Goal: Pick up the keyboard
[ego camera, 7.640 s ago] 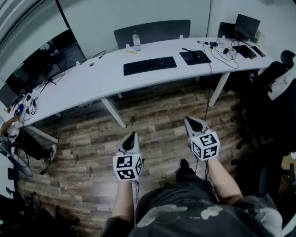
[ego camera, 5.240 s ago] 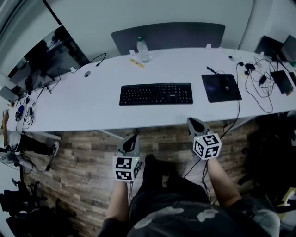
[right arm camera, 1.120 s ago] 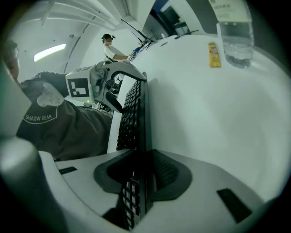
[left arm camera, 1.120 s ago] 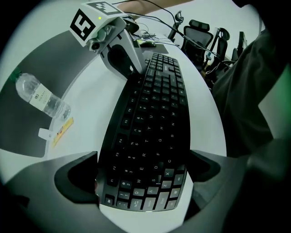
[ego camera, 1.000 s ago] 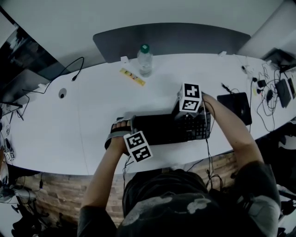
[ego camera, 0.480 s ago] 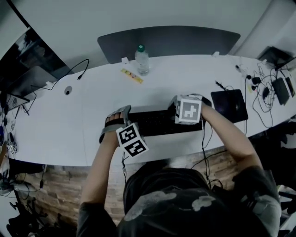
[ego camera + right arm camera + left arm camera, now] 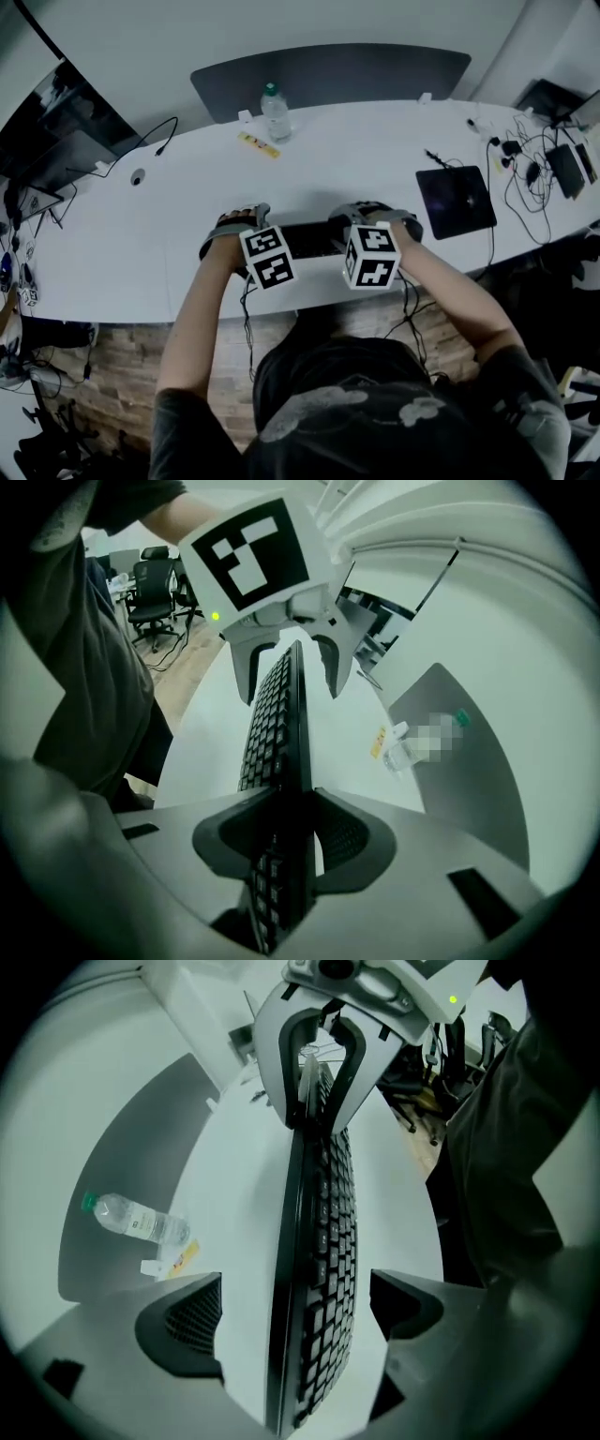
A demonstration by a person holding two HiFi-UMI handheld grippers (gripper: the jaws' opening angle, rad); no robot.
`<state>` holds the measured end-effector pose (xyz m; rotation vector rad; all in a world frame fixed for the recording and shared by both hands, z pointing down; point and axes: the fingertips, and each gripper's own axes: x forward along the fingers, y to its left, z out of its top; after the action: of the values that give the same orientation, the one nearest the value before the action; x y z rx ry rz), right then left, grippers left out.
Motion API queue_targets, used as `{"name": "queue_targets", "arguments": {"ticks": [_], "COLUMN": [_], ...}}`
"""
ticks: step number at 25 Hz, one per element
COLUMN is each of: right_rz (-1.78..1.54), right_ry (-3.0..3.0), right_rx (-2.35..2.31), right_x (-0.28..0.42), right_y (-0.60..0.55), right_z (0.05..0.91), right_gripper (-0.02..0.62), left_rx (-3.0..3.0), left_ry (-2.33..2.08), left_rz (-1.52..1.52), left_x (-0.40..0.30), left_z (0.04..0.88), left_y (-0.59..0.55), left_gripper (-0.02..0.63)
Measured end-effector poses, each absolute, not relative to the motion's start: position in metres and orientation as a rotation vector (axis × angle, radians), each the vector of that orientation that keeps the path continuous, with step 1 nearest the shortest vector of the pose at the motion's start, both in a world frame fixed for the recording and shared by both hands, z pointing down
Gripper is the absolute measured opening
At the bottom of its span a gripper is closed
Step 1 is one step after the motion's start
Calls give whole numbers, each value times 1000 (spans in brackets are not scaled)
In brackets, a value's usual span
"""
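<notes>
Keyboard (image 7: 314, 239) on edge | right tongs (image 7: 300, 841) pinch its end | left tongs (image 7: 298, 1312) spread, just been closing, keyboard between, ungripped

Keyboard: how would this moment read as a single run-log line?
black flat keyboard: on edge | right gripper: shut on keyboard | left gripper: jaws just closing, keyboard between, not gripped

Dim, cool-toned; fisheye warp; black vignette in gripper views; slightly soft.
</notes>
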<state>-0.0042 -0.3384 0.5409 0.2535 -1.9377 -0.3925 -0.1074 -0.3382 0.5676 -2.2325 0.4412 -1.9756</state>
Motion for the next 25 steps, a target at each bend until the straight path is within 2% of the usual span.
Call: {"name": "queue_targets", "arguments": {"ticks": [4,8,13,21,25], "right_rz": [-445,-472,-515,-514,-537], "right_ry": [-1934,-1937,-1940,-1957,-1953], "right_rx": [276,286,315,311,308], "right_x": [-4,-3,-2,-1,0], "right_y": [-330,-323,-318,-298,-286], "right_z": [538,536,532,534,537], "right_gripper": [117,115,115,109,106], "left_rx": [-2191,-2162,-2107,-2019,-2036], "left_ry": [436,386,344,356,365], "left_rz": [-1960,-1987,-2012,-1983,-1988], "left_x": [-98,-90,-86,-84,-82], "left_z": [575,582,589,590,595], "left_y": [-338,-331,-316,-305,-292], "left_gripper": [390,346,217,177,102]}}
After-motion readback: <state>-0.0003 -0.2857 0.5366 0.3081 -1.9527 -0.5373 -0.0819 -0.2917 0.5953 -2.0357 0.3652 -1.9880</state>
